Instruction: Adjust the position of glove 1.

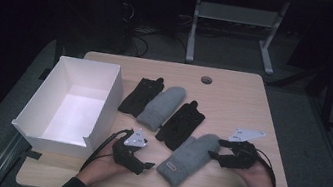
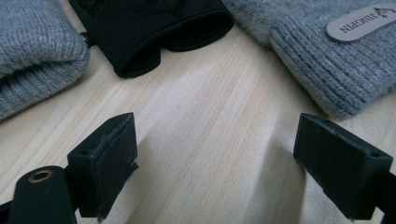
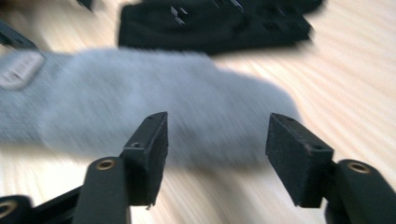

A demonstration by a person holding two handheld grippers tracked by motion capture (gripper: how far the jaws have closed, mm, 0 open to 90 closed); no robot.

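Two grey knit mittens and two black gloves lie side by side on the wooden table [image 1: 243,105]. The nearest grey mitten [image 1: 188,158] has a small label on its cuff. My left gripper [image 1: 145,165] sits just left of that cuff, open. In the left gripper view my left gripper [image 2: 215,168] has bare wood between its pads, with the labelled mitten [image 2: 336,65] ahead at the right and a black glove [image 2: 159,32] beyond. My right gripper [image 1: 213,154] is at the mitten's rounded tip. In the right gripper view my right gripper [image 3: 217,154] stands open over the blurred mitten [image 3: 140,107], not pressing it.
An open white box [image 1: 106,109] stands at the table's left. The farther grey mitten [image 1: 162,107] lies between two black gloves [image 1: 141,94] [image 1: 181,123]. A round cable hole [image 1: 206,80] sits near the far edge. Desk legs and cables stand on the floor beyond.
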